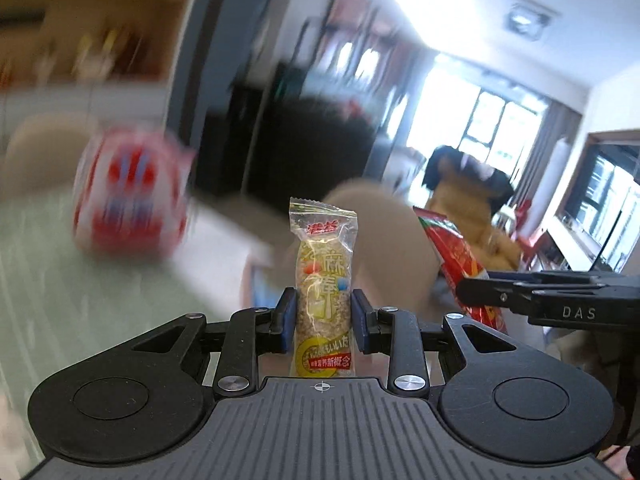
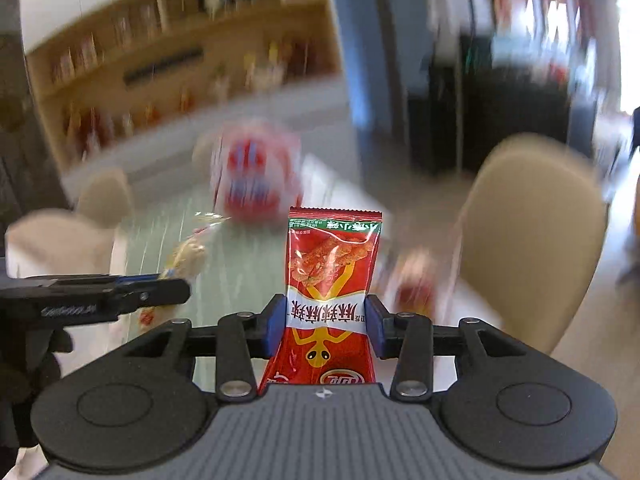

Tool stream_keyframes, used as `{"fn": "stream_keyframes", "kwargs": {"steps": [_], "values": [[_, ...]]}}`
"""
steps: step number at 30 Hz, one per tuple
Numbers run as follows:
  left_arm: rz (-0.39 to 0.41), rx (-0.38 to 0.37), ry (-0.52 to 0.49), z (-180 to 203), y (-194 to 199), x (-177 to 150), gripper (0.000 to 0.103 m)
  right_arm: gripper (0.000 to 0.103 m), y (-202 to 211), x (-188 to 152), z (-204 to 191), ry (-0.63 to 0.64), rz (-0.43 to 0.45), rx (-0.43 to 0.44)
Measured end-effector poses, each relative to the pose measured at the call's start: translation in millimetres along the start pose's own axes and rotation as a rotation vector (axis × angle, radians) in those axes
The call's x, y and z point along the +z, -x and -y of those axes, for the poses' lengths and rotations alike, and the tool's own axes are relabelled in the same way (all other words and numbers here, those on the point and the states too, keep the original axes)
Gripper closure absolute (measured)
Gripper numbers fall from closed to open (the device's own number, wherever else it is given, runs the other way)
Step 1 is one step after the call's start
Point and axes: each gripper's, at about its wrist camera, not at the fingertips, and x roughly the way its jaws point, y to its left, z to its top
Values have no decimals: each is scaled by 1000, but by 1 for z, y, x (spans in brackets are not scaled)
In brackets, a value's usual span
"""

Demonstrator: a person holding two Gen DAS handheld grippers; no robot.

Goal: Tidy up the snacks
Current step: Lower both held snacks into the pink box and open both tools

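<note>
My left gripper (image 1: 323,316) is shut on a clear-wrapped sesame snack bar (image 1: 323,280), held upright above the table. My right gripper (image 2: 326,322) is shut on a red spicy-snack packet (image 2: 332,280), also upright. In the left wrist view the right gripper (image 1: 464,292) shows at the right with the red packet (image 1: 452,256). In the right wrist view the left gripper (image 2: 182,286) shows at the left with the sesame bar (image 2: 186,258). A red-and-white snack bag (image 1: 128,204) stands blurred on the table; it also shows in the right wrist view (image 2: 256,174).
A pale green glass table (image 1: 80,300) lies below. Beige chairs (image 2: 536,240) stand around it. A wooden shelf unit (image 2: 180,64) fills the back wall. Another red-and-white snack (image 2: 416,284) lies blurred on the table by the right finger.
</note>
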Motion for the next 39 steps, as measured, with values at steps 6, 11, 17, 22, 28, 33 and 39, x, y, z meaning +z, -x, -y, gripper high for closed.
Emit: {"fn": "stream_keyframes", "kwargs": {"steps": [6, 11, 17, 22, 28, 33, 39], "values": [[59, 14, -140, 38, -40, 65, 70, 61, 18, 70, 9, 45, 179, -111], [-121, -7, -106, 38, -117, 46, 70, 61, -1, 82, 27, -28, 161, -145], [-322, -2, -39, 16, -205, -5, 69, 61, -53, 63, 51, -74, 27, -195], [-396, 7, -11, -13, -245, -31, 68, 61, -100, 50, 68, -132, -63, -204], [-319, 6, 109, -52, -233, -32, 68, 61, -151, 35, 62, -136, -152, -180], [-264, 40, 144, -64, -197, -24, 68, 61, -194, 17, 60, -160, -221, -185], [-189, 71, 138, -58, -143, -21, 68, 52, -205, 0, 53, -159, -197, -197]]}}
